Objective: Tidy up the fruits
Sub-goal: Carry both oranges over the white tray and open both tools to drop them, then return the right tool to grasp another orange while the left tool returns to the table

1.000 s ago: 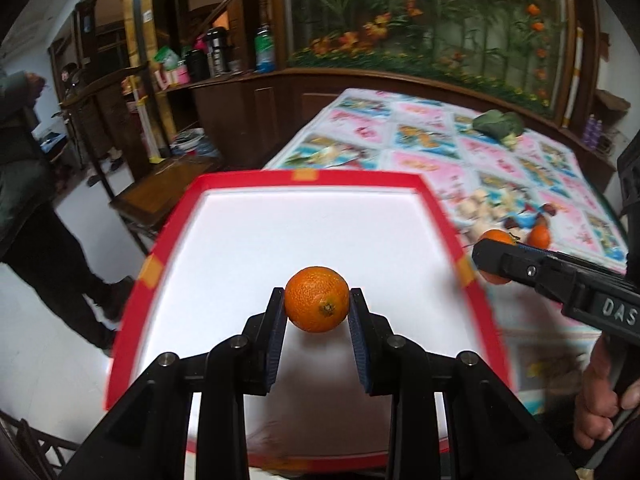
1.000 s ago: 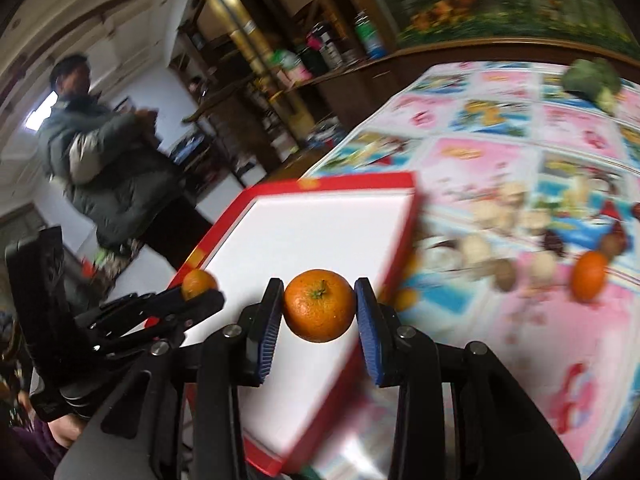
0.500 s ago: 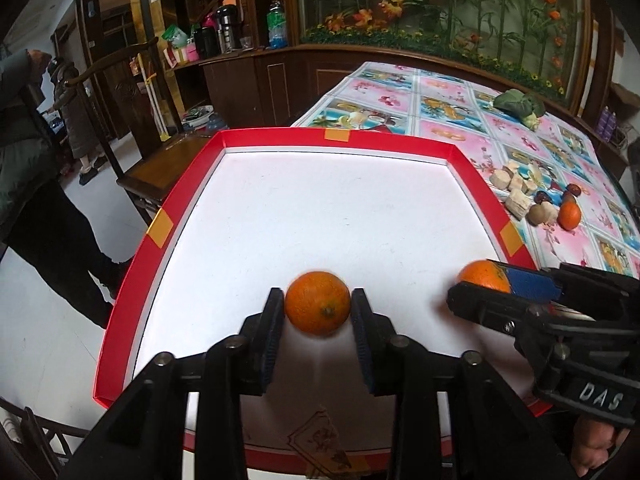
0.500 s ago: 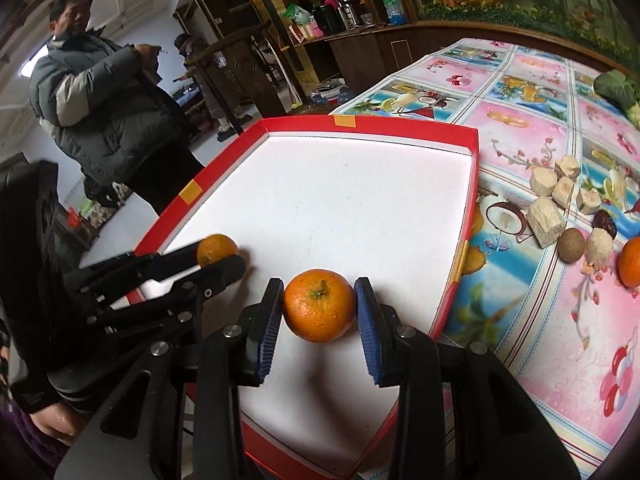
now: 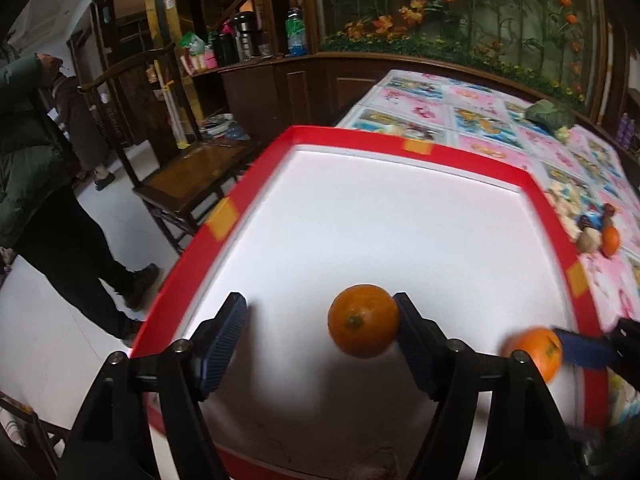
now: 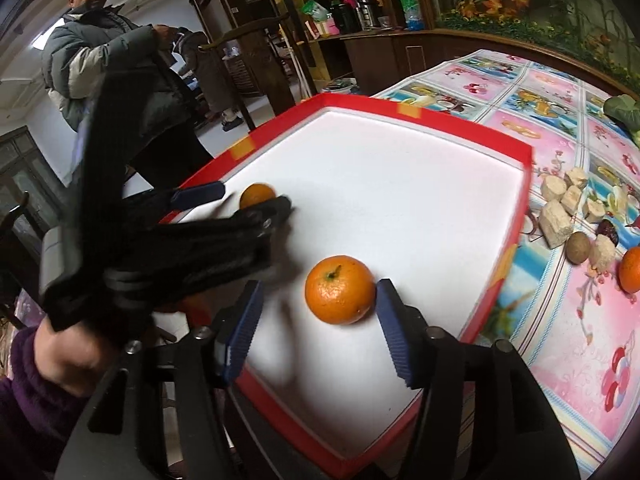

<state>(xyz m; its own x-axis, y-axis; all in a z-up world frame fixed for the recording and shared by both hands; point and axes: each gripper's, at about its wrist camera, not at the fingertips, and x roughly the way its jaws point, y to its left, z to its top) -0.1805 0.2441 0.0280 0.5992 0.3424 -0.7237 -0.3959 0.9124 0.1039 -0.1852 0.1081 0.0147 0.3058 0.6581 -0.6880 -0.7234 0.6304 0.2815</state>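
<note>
A white tray with a red rim (image 5: 472, 156) (image 6: 436, 122) lies on the table. My left gripper (image 5: 320, 336) is open over its near part. One orange (image 5: 363, 320) rests on the tray between the fingers, touching only the right finger. My right gripper (image 6: 320, 330) is open too, and a second orange (image 6: 340, 290) sits on the tray against its right finger. In the right wrist view the left gripper (image 6: 240, 200) and its orange (image 6: 258, 196) show at the left. A third orange (image 6: 632, 270) lies on the tablecloth.
Pale food chunks (image 6: 556, 220) and brown nuts (image 6: 578, 247) lie on the flowered tablecloth right of the tray. A green vegetable (image 5: 550, 114) sits farther back. A wooden chair (image 5: 188, 180) and a standing person (image 6: 100, 64) are left of the table.
Both grippers have opened and let go of their oranges, which now rest on the white tray. Both views have shifted slightly over the tray.
</note>
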